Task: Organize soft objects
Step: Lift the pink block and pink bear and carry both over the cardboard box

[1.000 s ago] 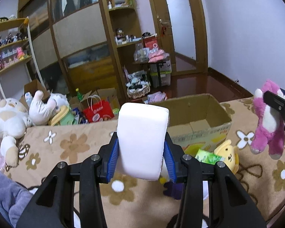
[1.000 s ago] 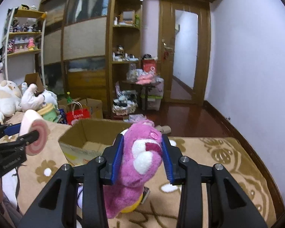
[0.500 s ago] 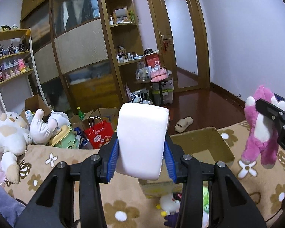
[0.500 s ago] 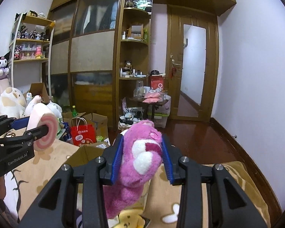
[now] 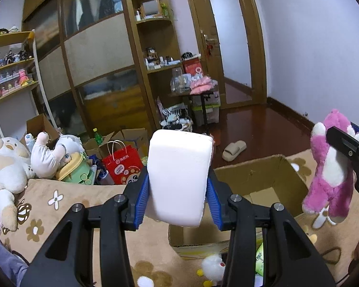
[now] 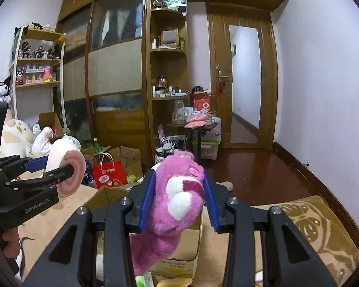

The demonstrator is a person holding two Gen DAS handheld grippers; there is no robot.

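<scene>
My left gripper [image 5: 178, 193] is shut on a white soft roll-cake toy [image 5: 179, 177], whose pink swirl end [image 6: 71, 175] shows in the right wrist view. My right gripper [image 6: 179, 198] is shut on the head of a pink plush bear [image 6: 177, 201], which hangs at the right of the left wrist view [image 5: 330, 167]. An open cardboard box [image 5: 258, 177] stands on the flowered blanket [image 5: 50, 201], just beyond and below both toys. Both toys are held in the air near the box's opening.
Small plush toys [image 5: 213, 267] lie on the blanket in front of the box. Large white plush animals [image 5: 7, 165] rest at the blanket's left end. A red paper bag [image 5: 122, 167], boxes and a slipper [image 5: 234, 149] are on the floor beyond the blanket's edge.
Both grippers have moved forward toward the box with their toys still held. The box now sits closer and lower in both views, and more of the room shows above it.
</scene>
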